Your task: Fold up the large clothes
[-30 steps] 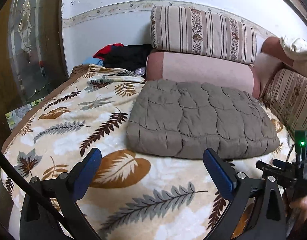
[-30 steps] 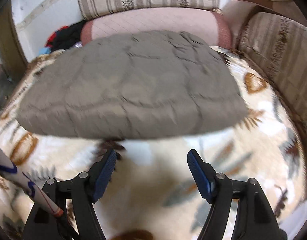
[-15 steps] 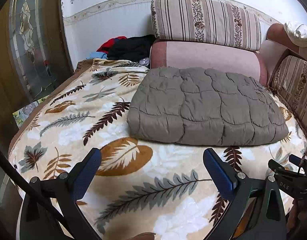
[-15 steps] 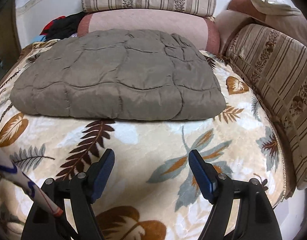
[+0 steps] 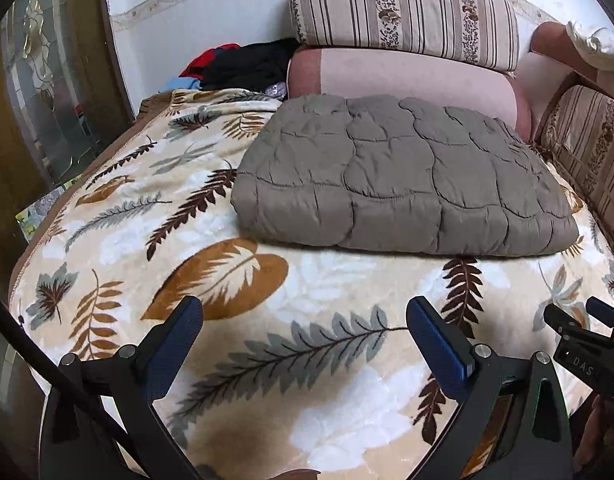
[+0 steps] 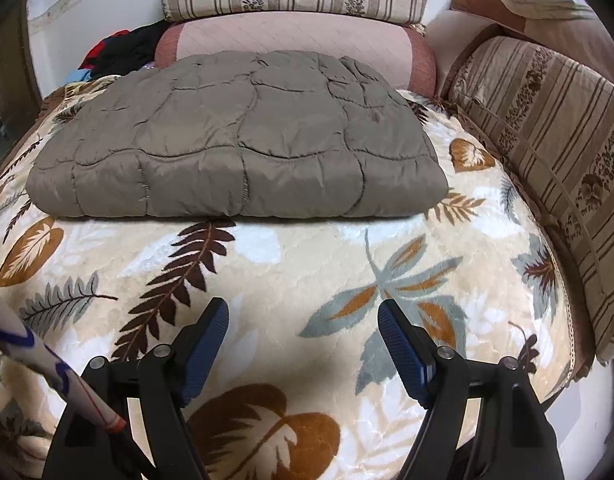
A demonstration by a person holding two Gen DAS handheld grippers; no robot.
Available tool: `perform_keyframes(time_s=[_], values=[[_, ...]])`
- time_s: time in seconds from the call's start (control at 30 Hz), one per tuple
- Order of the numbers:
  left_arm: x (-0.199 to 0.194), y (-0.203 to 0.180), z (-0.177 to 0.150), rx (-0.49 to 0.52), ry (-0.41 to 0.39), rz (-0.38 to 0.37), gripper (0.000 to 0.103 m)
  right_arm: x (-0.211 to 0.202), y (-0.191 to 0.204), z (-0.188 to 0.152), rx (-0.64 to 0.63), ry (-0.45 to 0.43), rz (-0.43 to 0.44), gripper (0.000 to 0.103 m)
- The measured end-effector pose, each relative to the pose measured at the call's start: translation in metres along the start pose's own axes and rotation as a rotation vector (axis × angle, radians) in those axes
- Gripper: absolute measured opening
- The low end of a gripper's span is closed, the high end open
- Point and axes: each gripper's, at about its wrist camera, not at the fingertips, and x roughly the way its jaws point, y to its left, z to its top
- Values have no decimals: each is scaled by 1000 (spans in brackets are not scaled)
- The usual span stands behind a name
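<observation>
A grey-brown quilted garment point(image 5: 403, 176) lies folded into a flat rectangle on the leaf-patterned blanket point(image 5: 227, 320), toward the back of the bed; it also shows in the right wrist view point(image 6: 243, 136). My left gripper point(image 5: 305, 320) is open and empty, held above the blanket well in front of the garment. My right gripper point(image 6: 303, 322) is open and empty, also in front of the garment's near edge. Part of the right gripper shows at the right edge of the left wrist view point(image 5: 579, 344).
A striped bolster point(image 5: 403, 8) rests on a pink bolster point(image 5: 403, 76) against the back wall. A striped cushion point(image 6: 547, 152) lines the right side. A heap of dark and red clothes point(image 5: 243, 64) sits at the back left. A glass door point(image 5: 43, 92) stands left.
Both grippers have pulled back from the folded garment and stayed open. The garment lies still and now appears farther off in both views.
</observation>
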Motion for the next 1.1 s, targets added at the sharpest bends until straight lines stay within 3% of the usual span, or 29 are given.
perform_keyframes(time_s=[0.67,1.1], values=[[8,-25,-16,38,65,-94,101,-8,-9,-11,8,11,-13,82],[3,-31,-19,65,51,-81,101,-8,-14,-16,20,24,-20,82]])
